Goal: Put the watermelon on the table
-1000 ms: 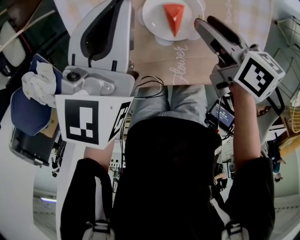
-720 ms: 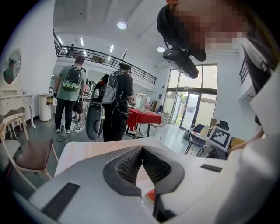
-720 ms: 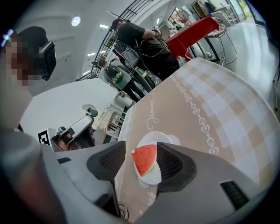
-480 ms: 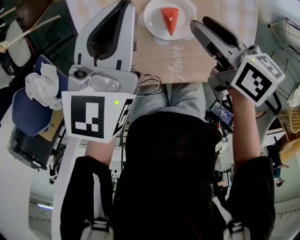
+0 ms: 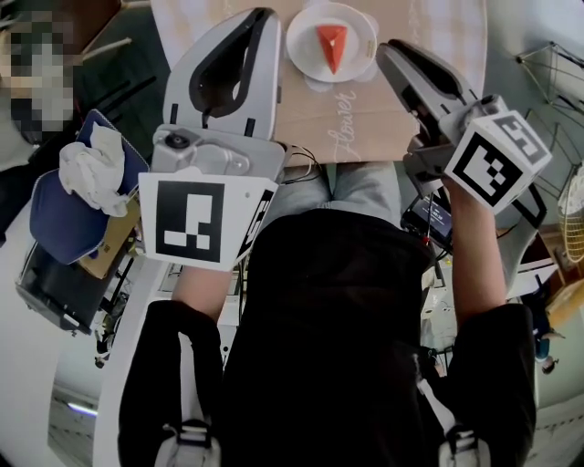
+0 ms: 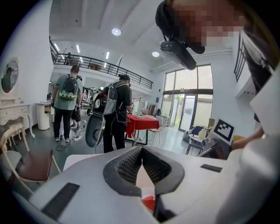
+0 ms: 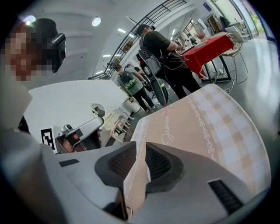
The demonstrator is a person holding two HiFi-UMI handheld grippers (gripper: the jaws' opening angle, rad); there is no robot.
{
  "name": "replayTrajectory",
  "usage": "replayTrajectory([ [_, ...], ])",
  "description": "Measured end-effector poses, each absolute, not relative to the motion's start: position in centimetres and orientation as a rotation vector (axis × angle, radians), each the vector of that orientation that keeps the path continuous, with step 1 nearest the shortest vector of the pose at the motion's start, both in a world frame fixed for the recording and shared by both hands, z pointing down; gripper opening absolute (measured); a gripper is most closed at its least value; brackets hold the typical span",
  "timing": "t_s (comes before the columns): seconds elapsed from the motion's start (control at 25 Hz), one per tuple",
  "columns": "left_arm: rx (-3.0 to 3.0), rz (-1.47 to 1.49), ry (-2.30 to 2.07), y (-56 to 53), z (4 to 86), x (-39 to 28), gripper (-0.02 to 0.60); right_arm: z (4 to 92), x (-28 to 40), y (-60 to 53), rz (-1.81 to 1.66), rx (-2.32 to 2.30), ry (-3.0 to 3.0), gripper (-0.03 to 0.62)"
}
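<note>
A red wedge of watermelon point(image 5: 331, 44) lies on a white plate point(image 5: 306, 36) on the beige tablecloth point(image 5: 365, 119), at the top middle of the head view. My left gripper point(image 5: 262, 16) is held just left of the plate, shut with nothing in it; in the left gripper view its tips point(image 6: 142, 148) meet and the watermelon point(image 6: 148, 203) shows red below them. My right gripper point(image 5: 388, 50) hovers just right of the plate. Its jaws point(image 7: 141, 146) have just been closing; a narrow gap stays between the pads, and through it only the tablecloth point(image 7: 205, 127) shows.
A blue cap point(image 5: 64, 214) with a crumpled white cloth point(image 5: 91, 169) lies at the left. A wire rack point(image 5: 552, 73) stands at the right. Cables point(image 5: 306, 162) hang at the table's near edge. Several people point(image 6: 116, 109) and a red-covered table point(image 6: 142, 122) stand further off.
Both grippers have lifted a little above the table beside the plate. The watermelon has stayed on the plate.
</note>
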State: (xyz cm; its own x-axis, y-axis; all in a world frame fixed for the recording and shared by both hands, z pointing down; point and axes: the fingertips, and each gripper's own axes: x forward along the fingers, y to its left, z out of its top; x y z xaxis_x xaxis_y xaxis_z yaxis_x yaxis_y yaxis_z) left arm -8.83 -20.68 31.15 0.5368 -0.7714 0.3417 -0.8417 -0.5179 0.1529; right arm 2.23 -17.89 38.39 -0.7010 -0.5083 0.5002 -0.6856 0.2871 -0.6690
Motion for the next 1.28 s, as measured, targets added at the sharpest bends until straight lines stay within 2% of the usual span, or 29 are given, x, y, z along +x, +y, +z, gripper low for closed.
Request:
replayTrajectory([
  [0.08, 2.479, 0.332, -1.337, -20.4, 30.7, -8.8, 0.012, 37.3, 2.3, -18.1, 1.344, 1.124, -2.384, 0.047],
  [0.28, 2.485, 0.301, -1.32, -20.2, 29.2, -7.9, 0.012, 35.1, 1.8, -18.6, 1.286, 1.122, -2.436, 0.018],
  [1.28, 2.541, 0.275, -1.345, -16.6, 22.4, -9.9, 0.012, 25.3, -2.3, -14.2, 1.205, 1.07, -2.59, 0.015],
])
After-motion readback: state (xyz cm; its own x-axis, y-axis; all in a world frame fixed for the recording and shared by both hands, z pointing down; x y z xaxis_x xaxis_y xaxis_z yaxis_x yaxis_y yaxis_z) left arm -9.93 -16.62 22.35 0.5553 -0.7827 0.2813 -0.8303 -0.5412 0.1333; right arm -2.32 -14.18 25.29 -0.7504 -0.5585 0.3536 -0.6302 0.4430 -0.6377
